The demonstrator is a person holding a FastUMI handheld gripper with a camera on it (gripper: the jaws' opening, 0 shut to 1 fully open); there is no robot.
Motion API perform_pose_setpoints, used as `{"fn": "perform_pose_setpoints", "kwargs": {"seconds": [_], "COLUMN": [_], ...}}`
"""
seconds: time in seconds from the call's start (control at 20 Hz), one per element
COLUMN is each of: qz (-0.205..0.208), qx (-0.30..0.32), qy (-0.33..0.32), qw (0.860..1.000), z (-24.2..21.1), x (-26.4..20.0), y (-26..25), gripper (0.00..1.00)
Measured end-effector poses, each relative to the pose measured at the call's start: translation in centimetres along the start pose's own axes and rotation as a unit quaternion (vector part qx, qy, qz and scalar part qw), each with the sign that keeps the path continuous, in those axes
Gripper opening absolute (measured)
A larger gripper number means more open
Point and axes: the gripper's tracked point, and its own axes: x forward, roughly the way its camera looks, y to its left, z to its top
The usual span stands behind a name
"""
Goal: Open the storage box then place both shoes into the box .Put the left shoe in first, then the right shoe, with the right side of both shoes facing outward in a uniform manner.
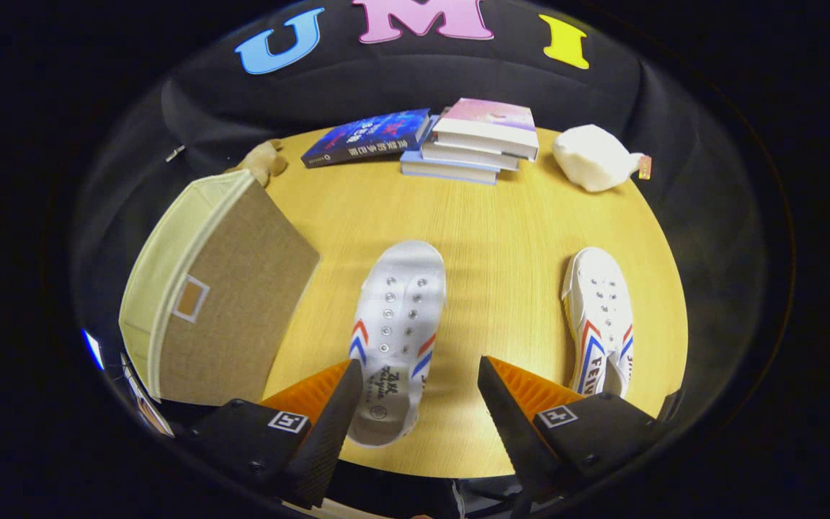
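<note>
A beige fabric storage box [220, 288] with its lid shut stands on the round wooden table [501, 216], left of the fingers. One white canvas shoe [397, 317] with red and blue stripes lies toe away from me, its heel just beside the left finger. A second matching shoe [599, 317] lies to the right, beyond the right finger. My gripper [418, 396] hangs open above the table's near edge, with nothing between its fingers.
At the far side of the table lie a dark blue book [368, 137], a stack of several books [480, 140], a white soft bag [591, 158] and a small tan plush toy [264, 162] behind the box.
</note>
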Motion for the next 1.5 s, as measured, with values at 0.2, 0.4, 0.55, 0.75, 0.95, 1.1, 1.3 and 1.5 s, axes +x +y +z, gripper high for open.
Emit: {"fn": "perform_pose_setpoints", "kwargs": {"seconds": [0.2,0.4,0.55,0.75,0.95,1.1,1.3,1.5], "qz": [0.014,0.044,0.076,0.098,0.083,0.066,0.046,0.046], "qx": [-0.011,-0.015,-0.006,0.025,0.099,0.128,0.154,0.176], "qy": [0.038,0.054,0.059,0.056,0.060,0.053,0.020,-0.034], "qw": [0.999,0.997,0.995,0.993,0.990,0.988,0.987,0.983], "z": [-1.2,-1.5,-1.7,-1.8,-1.8,-1.6,-0.5,2.4], "x": [3.0,4.6,5.0,5.0,4.9,4.7,2.5,-2.6], "y": [-1.2,-0.7,0.5,1.2,0.9,0.9,2.0,3.0], "gripper": [0.97,0.92,0.72,0.34,0.13,0.05,0.05,0.05]}}
